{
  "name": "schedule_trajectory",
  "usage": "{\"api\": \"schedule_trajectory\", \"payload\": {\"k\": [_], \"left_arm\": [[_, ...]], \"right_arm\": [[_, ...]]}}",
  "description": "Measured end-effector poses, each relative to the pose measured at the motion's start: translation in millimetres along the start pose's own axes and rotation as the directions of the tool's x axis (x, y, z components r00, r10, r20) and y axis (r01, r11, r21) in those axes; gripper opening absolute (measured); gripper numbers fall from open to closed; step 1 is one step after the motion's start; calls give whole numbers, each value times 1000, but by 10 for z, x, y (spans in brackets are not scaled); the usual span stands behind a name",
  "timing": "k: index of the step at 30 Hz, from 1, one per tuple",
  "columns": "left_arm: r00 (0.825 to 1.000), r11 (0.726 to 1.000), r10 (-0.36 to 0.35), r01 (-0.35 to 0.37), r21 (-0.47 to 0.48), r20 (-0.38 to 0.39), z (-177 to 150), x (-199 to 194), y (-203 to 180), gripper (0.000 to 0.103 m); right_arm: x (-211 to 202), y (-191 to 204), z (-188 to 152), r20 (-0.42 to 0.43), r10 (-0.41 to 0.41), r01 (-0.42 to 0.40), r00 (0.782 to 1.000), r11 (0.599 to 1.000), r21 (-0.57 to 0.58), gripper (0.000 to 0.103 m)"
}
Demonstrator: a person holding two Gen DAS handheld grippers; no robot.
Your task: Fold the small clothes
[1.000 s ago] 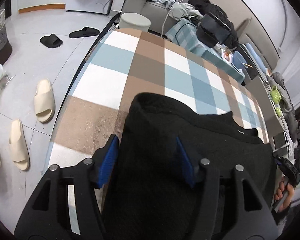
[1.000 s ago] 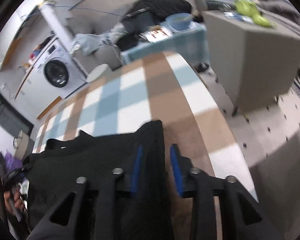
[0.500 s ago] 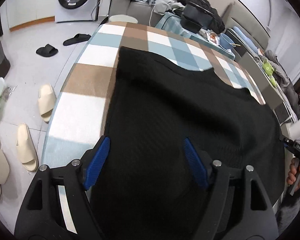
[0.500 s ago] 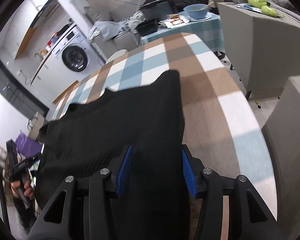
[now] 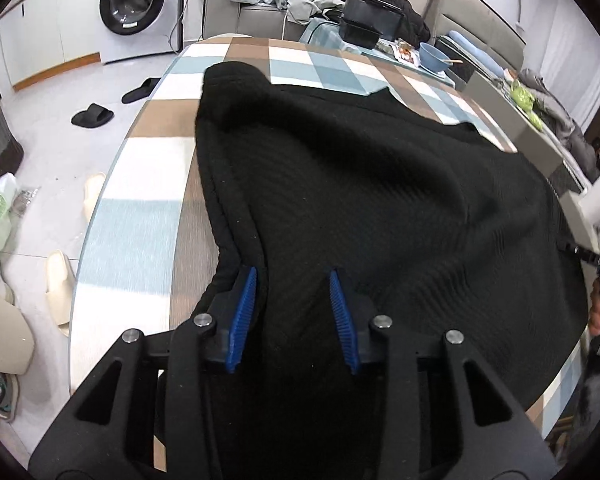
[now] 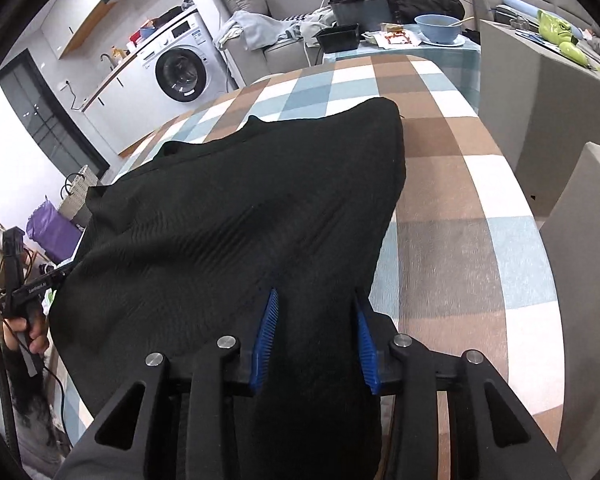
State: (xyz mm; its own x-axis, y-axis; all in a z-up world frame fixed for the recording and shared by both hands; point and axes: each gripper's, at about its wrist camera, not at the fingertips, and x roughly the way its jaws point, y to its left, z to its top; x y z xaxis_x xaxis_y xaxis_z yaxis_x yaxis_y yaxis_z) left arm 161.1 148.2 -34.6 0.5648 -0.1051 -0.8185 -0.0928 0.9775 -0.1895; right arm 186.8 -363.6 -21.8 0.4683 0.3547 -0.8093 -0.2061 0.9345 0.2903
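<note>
Your left gripper sits low centre of the left wrist frame, blue pads set moderately apart with the black garment bunched between them; cloth fills the gap, so I can't tell whether the pads actually pinch it. Same story for your right gripper: pads apart, black knit running through the gap and down over the gripper body, grip not confirmable. The garment covers most of the near half of the checked bench, spreading from both grippers toward the upper middle of each frame, with one rounded corner at upper centre-left in the left view and one at upper centre-right in the right view. Its near hem is hidden under the gripper bodies in both views; whether it's a top or trousers is hard to tell from here. The fabric is wrinkled and ridged, not flat. Each camera catches your other hand only at the frame edge: right hand at far right, left hand at far left, both cut off by the fisheye rim. Washing machine at upper left, slippers on the floor left of the bench.
</note>
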Motion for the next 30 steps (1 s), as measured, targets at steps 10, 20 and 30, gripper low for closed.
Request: {"api": "schedule_trajectory", "payload": {"k": [10,20,30], "left_arm": [[999,999,33,-33,4,-3,-665,-449,-214,35],[992,985,-13,34,-169,124,-180,-841,-86,62],[991,970,87,-63,-233,97,450,-280,155,7]], "right_arm": [[-221,42,-426,-43,51,-51,998,999,-13,37],[-482,-82,-147,51,-36,32,998,997,73,41],[-386,152,132,102,-32,22,994,994,103,49]]}}
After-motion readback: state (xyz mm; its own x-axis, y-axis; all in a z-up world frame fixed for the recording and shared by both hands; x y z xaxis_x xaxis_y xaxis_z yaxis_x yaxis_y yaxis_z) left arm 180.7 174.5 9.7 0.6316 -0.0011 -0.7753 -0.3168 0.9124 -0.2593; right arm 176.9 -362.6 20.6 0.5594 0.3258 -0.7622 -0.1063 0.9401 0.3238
